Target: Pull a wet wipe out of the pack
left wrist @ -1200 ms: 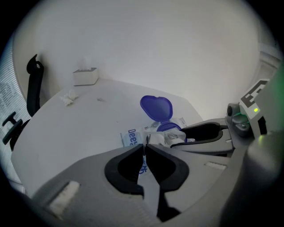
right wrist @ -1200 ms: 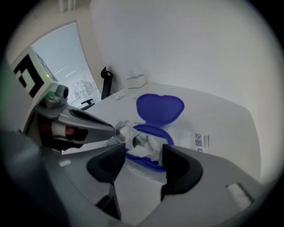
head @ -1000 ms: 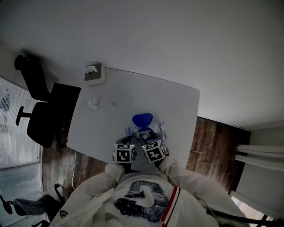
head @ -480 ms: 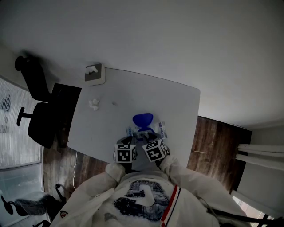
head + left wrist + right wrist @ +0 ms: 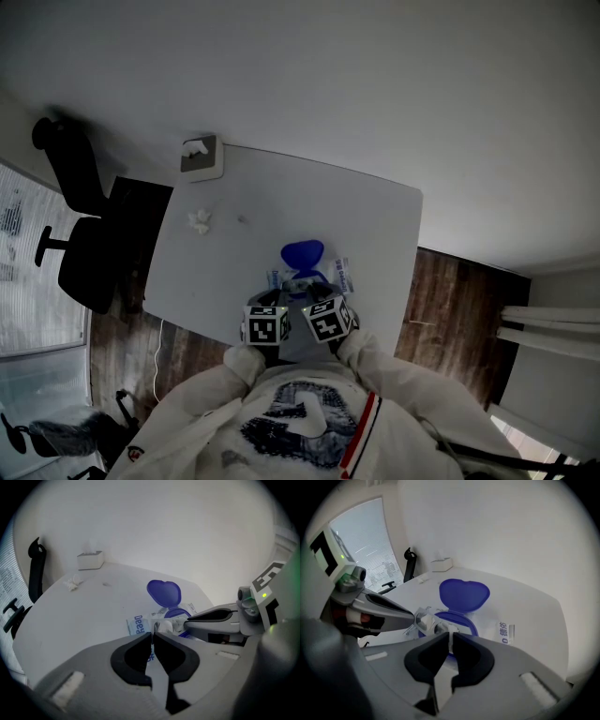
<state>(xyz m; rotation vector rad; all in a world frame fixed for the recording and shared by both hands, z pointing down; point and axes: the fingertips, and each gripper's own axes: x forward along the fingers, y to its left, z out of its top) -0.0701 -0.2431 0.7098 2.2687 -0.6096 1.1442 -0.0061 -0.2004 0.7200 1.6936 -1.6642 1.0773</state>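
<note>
A wet wipe pack (image 5: 323, 277) lies on the white table (image 5: 375, 225) near its front edge, its blue lid (image 5: 301, 252) flipped open. In the left gripper view my left gripper (image 5: 153, 633) is shut on the crinkled wrapper of the pack (image 5: 137, 625), beside the opening. My right gripper (image 5: 450, 637) is closing its jaws at the round blue opening, and a white wipe (image 5: 442, 629) stands pinched between its tips. The two grippers meet tip to tip over the pack; the left gripper (image 5: 414, 616) comes in from the left in the right gripper view.
A tissue box (image 5: 201, 156) sits at the table's far left corner, with a crumpled tissue (image 5: 198, 221) a little nearer. A black office chair (image 5: 80, 234) stands off the left side. Wooden floor shows beyond the table's right edge.
</note>
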